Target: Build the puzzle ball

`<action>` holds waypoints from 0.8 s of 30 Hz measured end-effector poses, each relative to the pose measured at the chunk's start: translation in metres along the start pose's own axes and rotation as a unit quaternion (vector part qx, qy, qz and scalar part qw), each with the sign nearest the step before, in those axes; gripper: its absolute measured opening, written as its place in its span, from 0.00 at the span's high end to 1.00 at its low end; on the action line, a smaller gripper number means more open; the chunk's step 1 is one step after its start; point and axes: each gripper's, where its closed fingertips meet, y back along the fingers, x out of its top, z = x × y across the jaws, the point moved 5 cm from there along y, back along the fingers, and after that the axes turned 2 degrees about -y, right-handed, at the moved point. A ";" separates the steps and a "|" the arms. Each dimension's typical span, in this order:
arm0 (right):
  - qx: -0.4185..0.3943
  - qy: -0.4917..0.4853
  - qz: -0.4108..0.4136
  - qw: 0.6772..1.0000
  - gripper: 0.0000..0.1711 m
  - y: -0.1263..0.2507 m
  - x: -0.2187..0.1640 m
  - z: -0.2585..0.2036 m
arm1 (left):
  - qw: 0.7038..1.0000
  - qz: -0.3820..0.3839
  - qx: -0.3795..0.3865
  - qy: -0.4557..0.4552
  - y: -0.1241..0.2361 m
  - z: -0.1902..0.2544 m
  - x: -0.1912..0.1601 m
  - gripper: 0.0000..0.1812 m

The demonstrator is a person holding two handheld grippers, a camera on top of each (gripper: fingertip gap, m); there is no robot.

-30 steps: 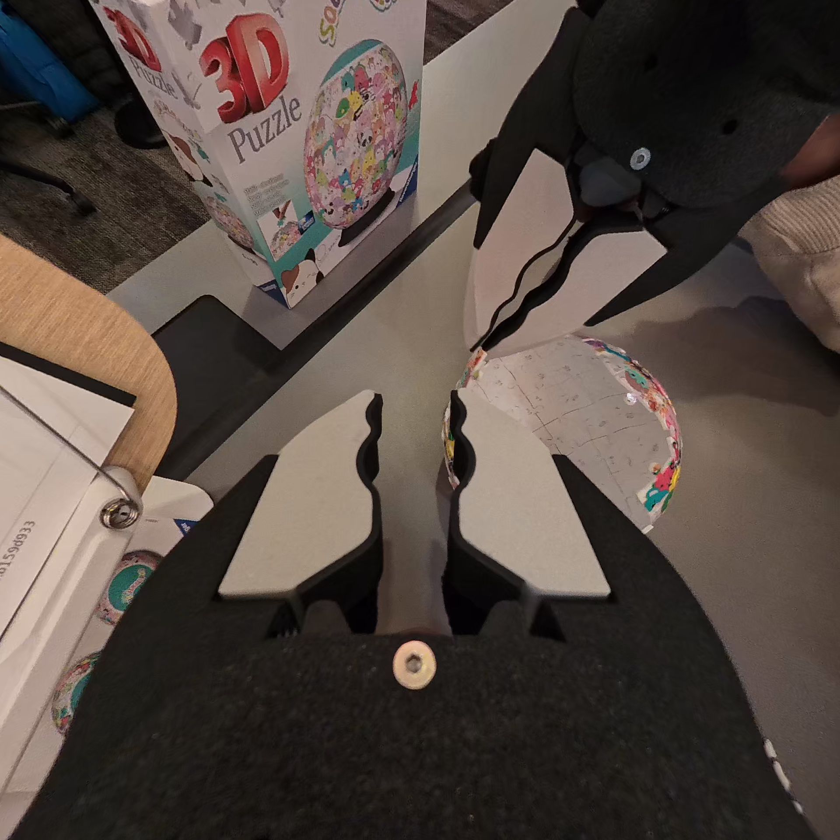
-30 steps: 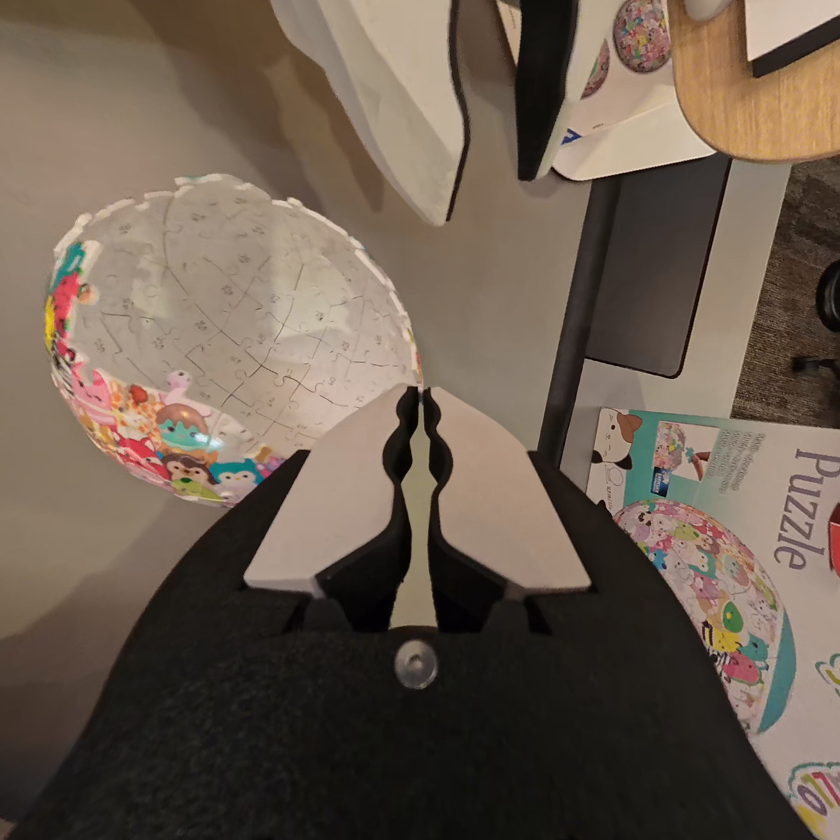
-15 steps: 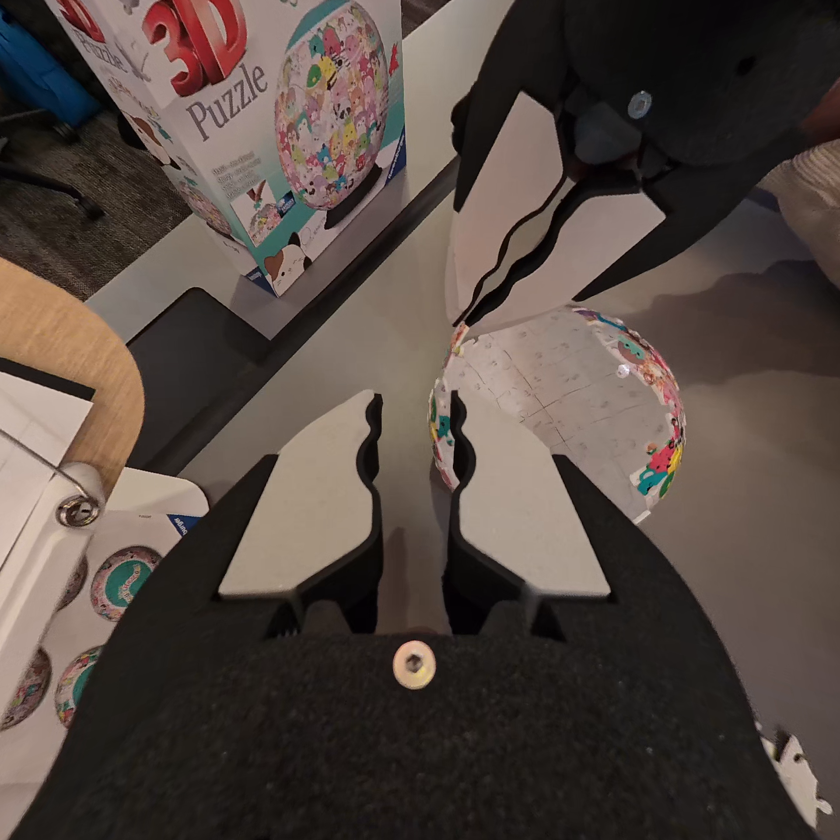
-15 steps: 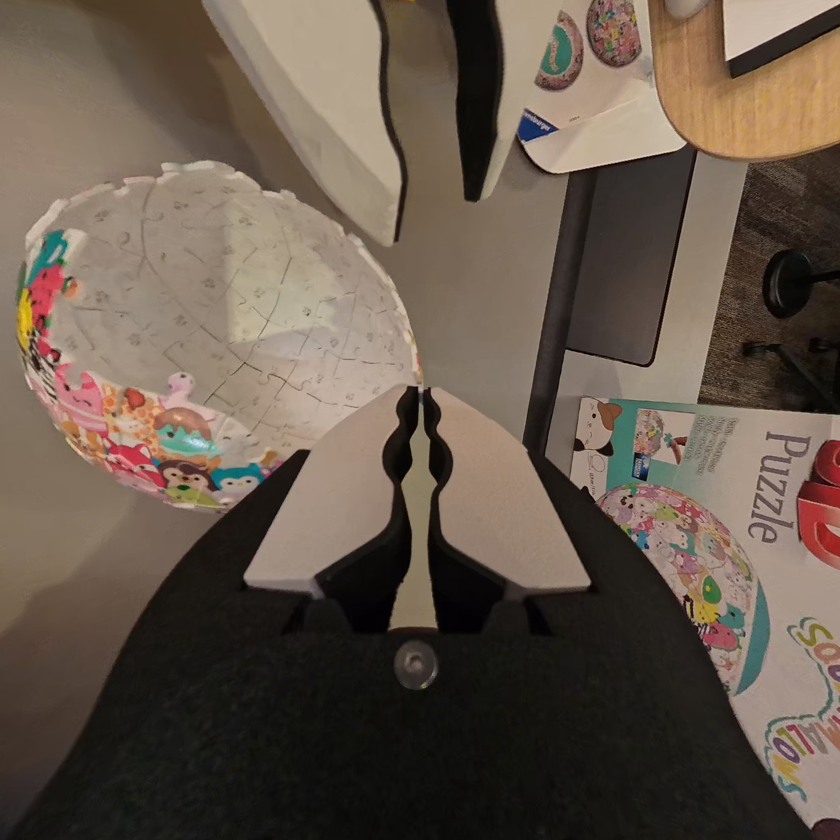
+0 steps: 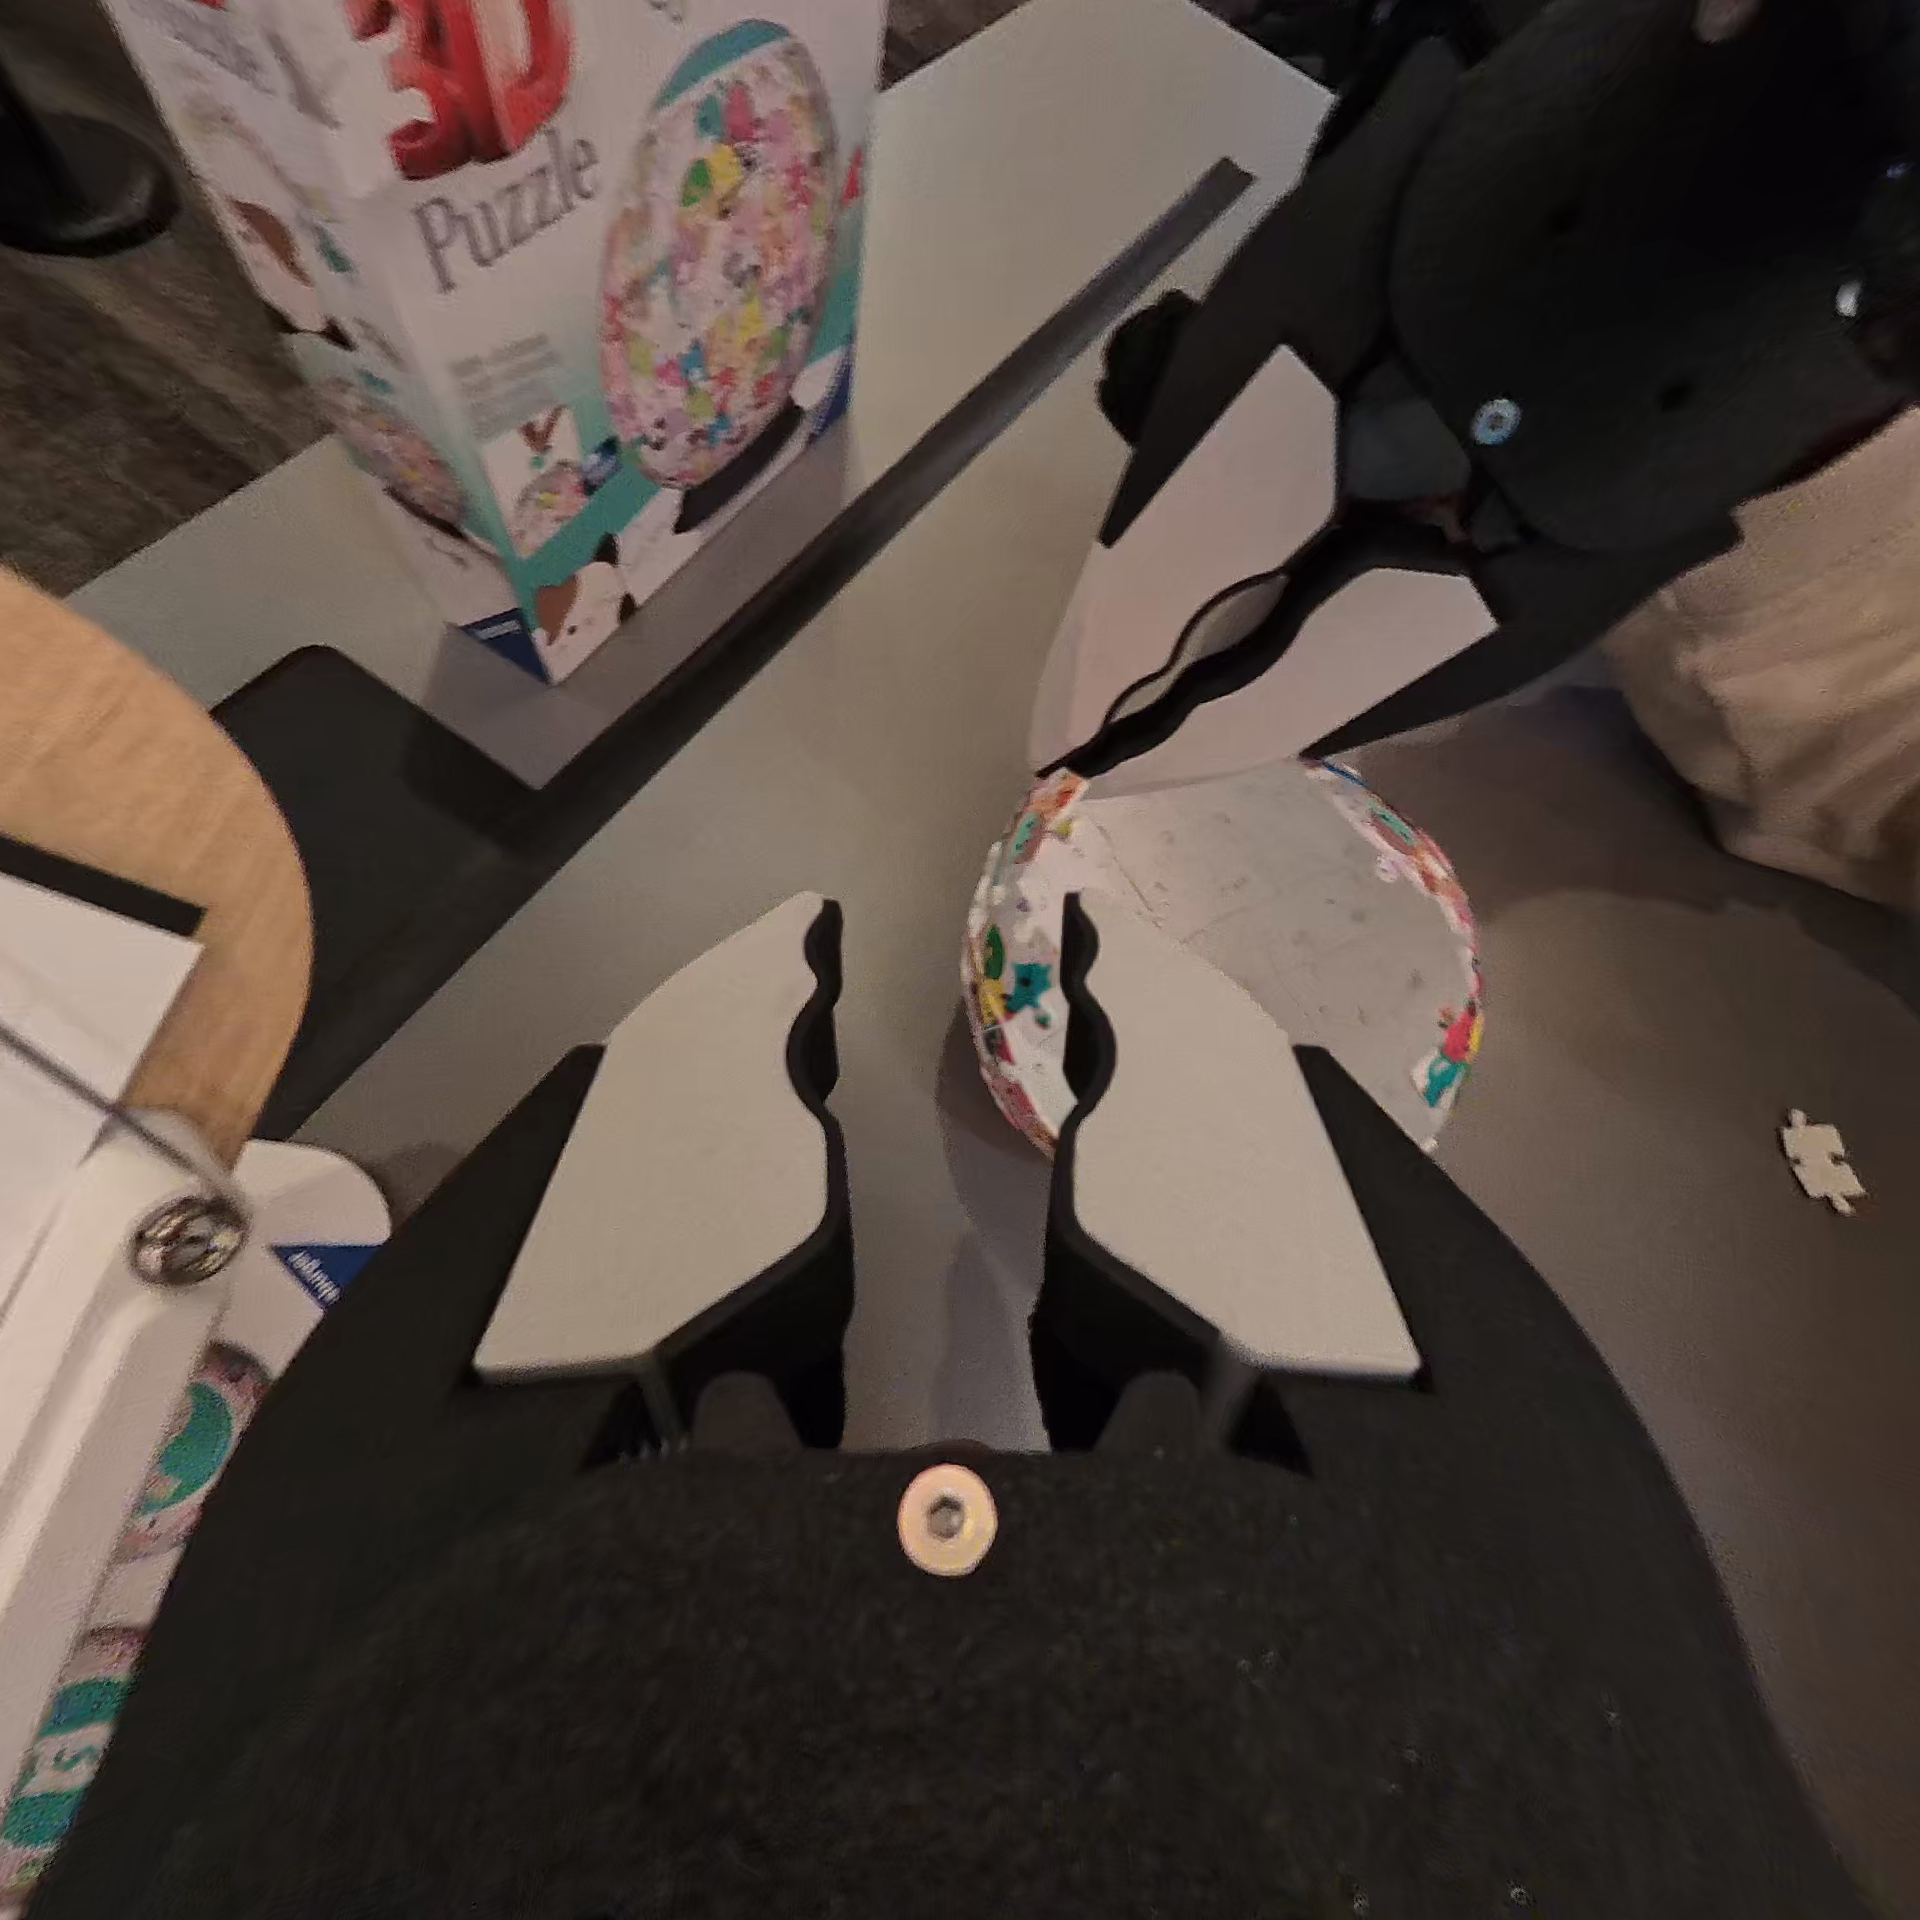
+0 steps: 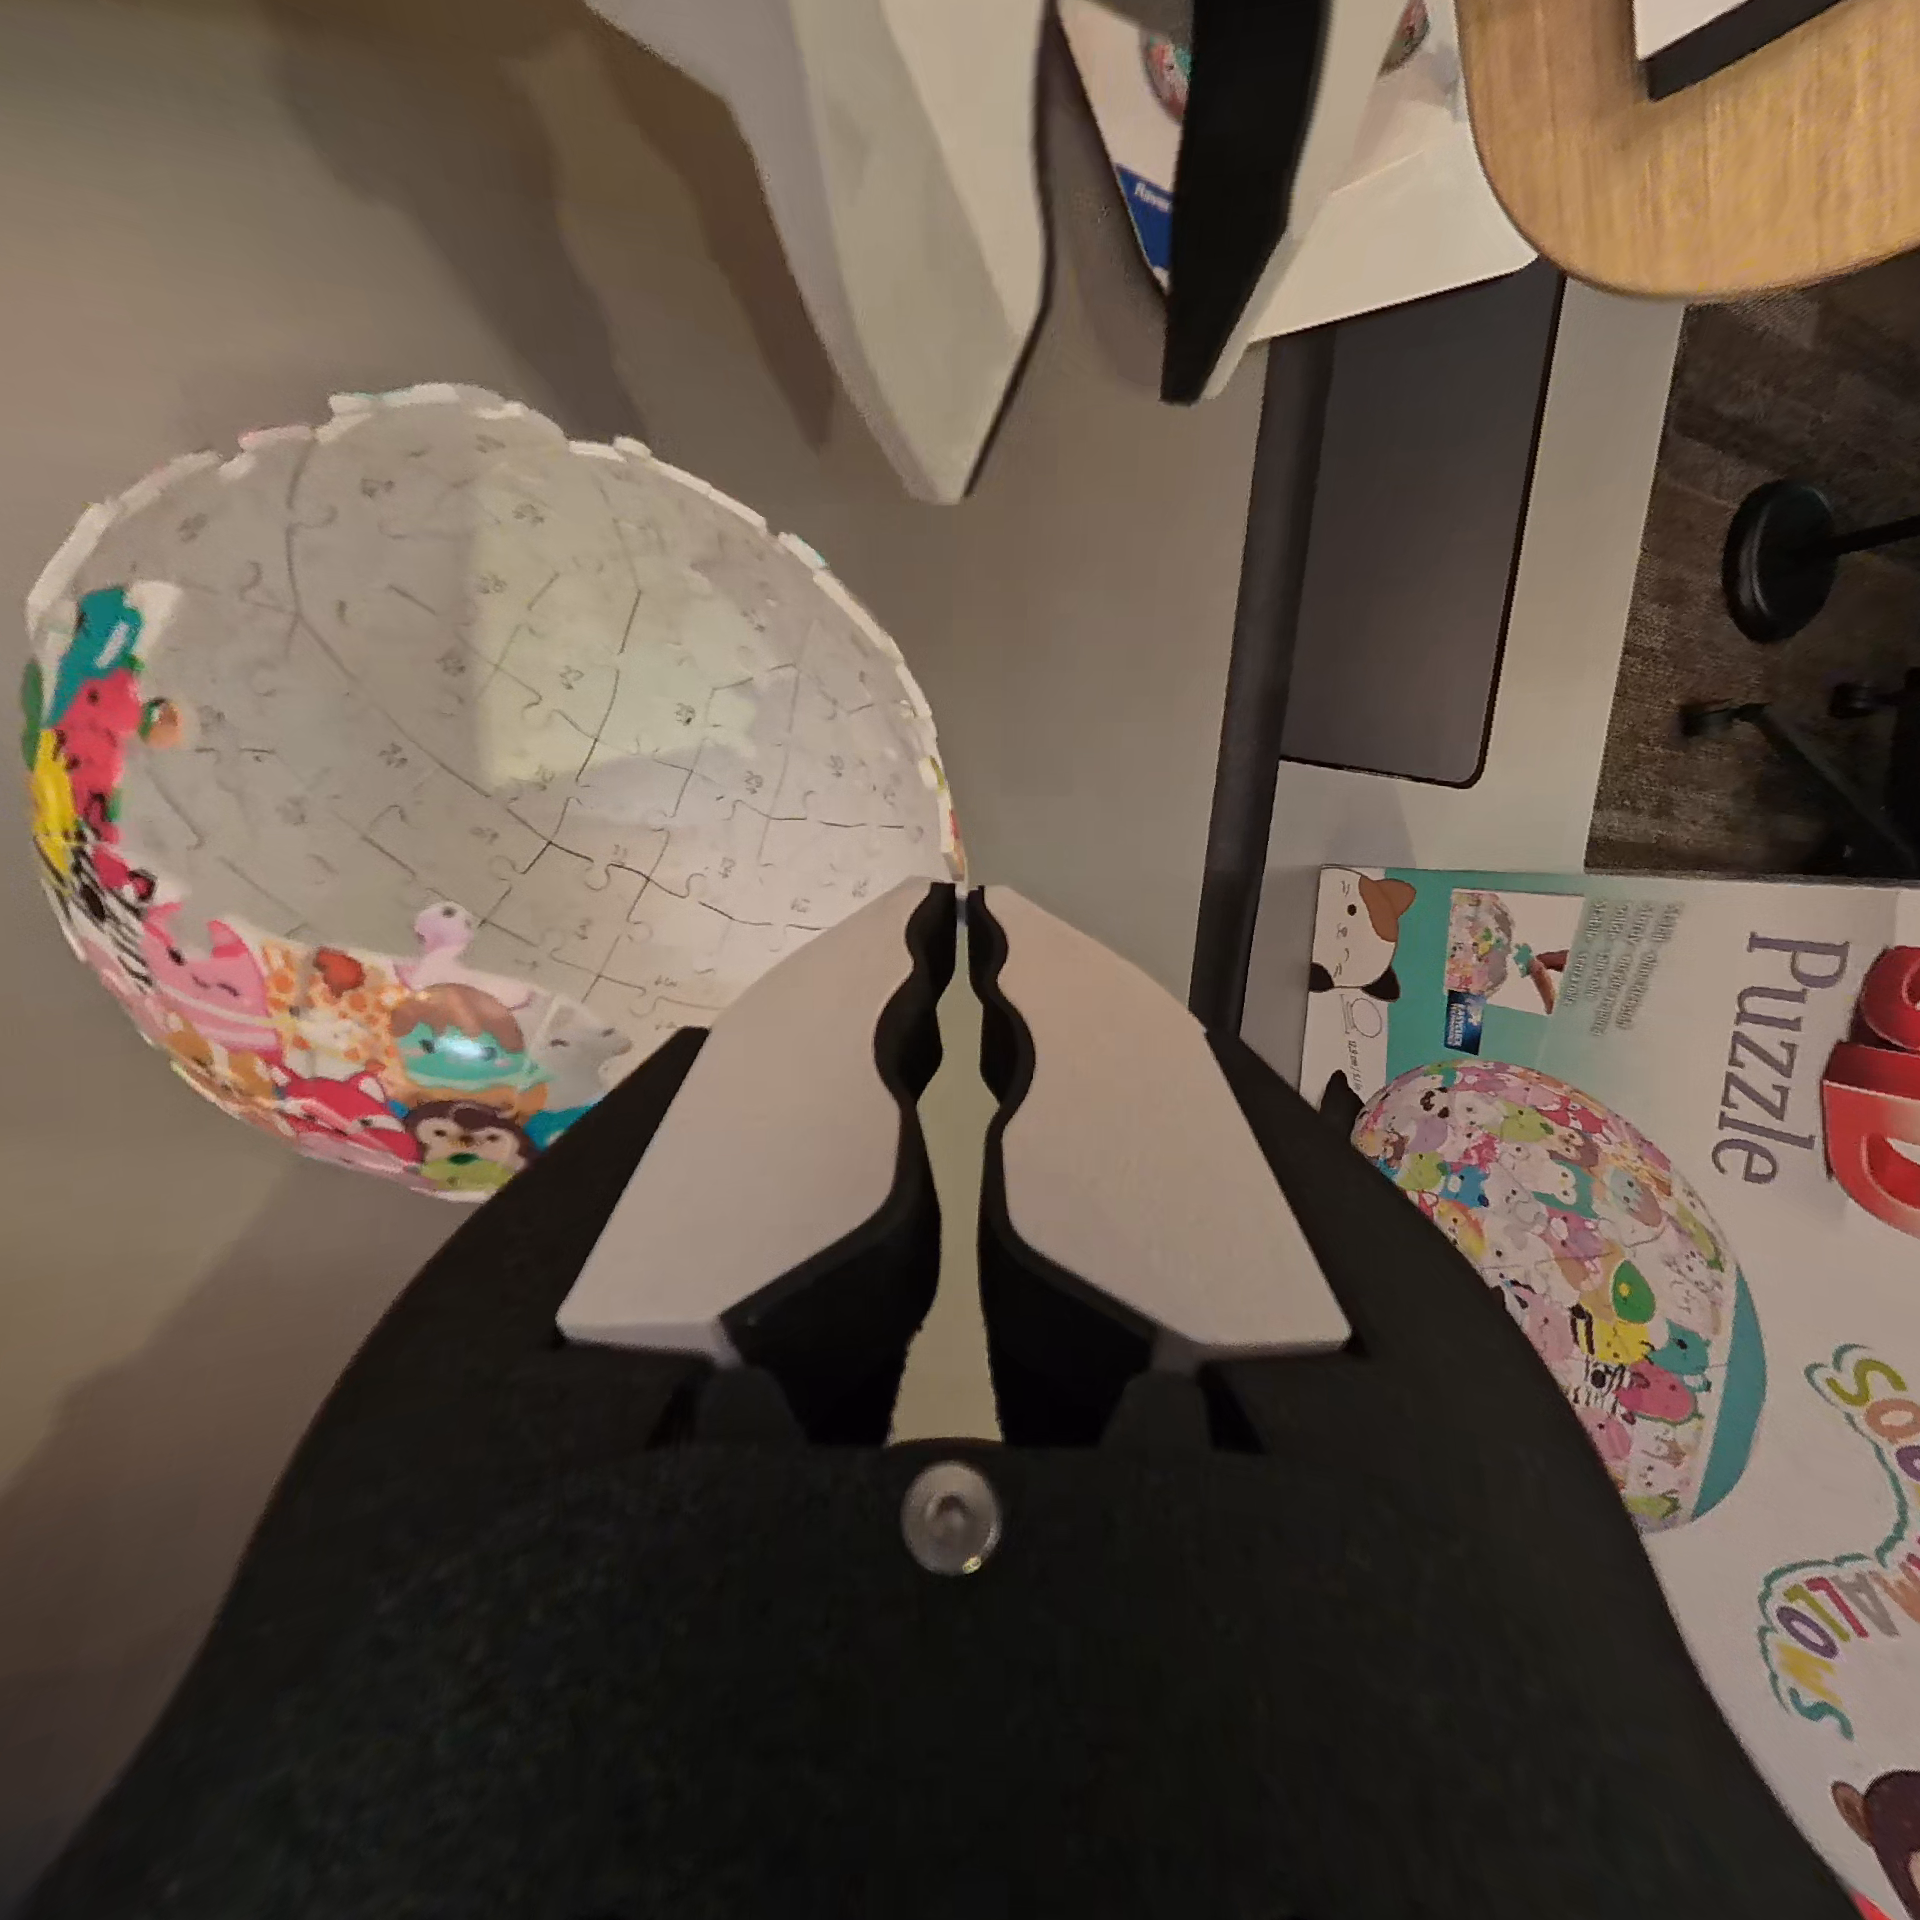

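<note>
The right claw (image 6: 961, 904), pinched on the rim of the light, fragile half-built puzzle ball (image 6: 468, 748), steadies it on the tabletop (image 5: 914, 748) while the left claw (image 5: 945, 925) hovers open and empty.

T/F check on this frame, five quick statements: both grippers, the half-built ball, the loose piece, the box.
1. The left gripper is open with nothing between its fingers. True.
2. The right gripper is wide open. False: its jaws are nearly closed at the rim of the half-built colourful puzzle ball shell.
3. The shell is a complete sphere. False: it is an open bowl, its white inside showing.
4. A loose white puzzle piece lies on the grey table, apart from the shell. True.
5. The white and teal puzzle box lies flat. False: it stands upright.
</note>
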 end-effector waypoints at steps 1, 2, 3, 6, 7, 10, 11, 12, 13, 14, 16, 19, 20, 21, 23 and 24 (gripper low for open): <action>-0.002 0.002 -0.002 1.000 0.99 0.000 0.001 0.000 | 1.000 -0.004 -0.005 -0.008 -0.001 0.003 -0.001 0.78; -0.004 0.002 -0.005 1.000 0.99 -0.001 0.001 -0.001 | 1.000 -0.012 -0.003 -0.018 -0.001 0.005 -0.004 0.77; -0.005 -0.002 -0.009 1.000 0.99 -0.002 0.001 -0.001 | 0.999 -0.021 0.008 -0.030 -0.003 0.007 -0.006 0.77; -0.013 0.004 -0.018 1.000 0.99 -0.003 0.002 -0.003 | 0.997 -0.044 0.024 -0.054 -0.008 0.013 -0.012 0.76; -0.017 0.006 -0.020 1.000 0.99 -0.003 0.003 -0.003 | 0.997 -0.049 0.021 -0.056 -0.010 0.015 -0.014 0.76; -0.022 0.003 -0.026 0.999 0.99 -0.004 0.004 -0.003 | 0.997 -0.053 0.003 -0.052 -0.015 0.019 -0.015 0.76; -0.021 0.002 -0.026 0.999 0.99 -0.004 0.004 -0.003 | 0.997 -0.053 -0.005 -0.049 -0.016 0.019 -0.015 0.76; -0.022 0.003 -0.026 0.999 0.99 -0.004 0.004 -0.003 | 0.997 -0.053 -0.015 -0.047 -0.018 0.019 -0.015 0.76; -0.022 0.002 -0.025 0.999 0.99 -0.004 0.004 -0.002 | 0.997 -0.055 -0.025 -0.048 -0.019 0.020 -0.016 0.77; -0.021 0.000 -0.025 0.999 0.99 -0.004 0.003 -0.002 | 0.996 -0.057 -0.032 -0.053 -0.021 0.021 -0.016 0.77; -0.022 0.003 -0.025 0.999 0.99 -0.004 0.003 -0.001 | 0.995 -0.064 -0.042 -0.066 -0.024 0.021 -0.016 0.77; -0.023 0.001 -0.024 0.999 0.99 -0.005 0.003 0.000 | 0.992 -0.079 -0.056 -0.077 -0.030 0.020 -0.013 0.77; -0.024 0.001 -0.024 0.999 0.99 -0.005 0.003 0.000 | 0.991 -0.087 -0.060 -0.080 -0.032 0.019 -0.013 0.77; -0.024 0.000 -0.024 0.999 0.99 -0.005 0.003 0.000 | 0.990 -0.096 -0.066 -0.083 -0.035 0.018 -0.013 0.76; -0.023 -0.001 -0.022 0.999 0.99 -0.005 0.003 0.001 | 0.988 -0.110 -0.074 -0.085 -0.040 0.017 -0.013 0.76; -0.023 -0.002 -0.021 1.000 0.99 -0.005 0.002 0.001 | 0.987 -0.116 -0.076 -0.087 -0.043 0.016 -0.014 0.76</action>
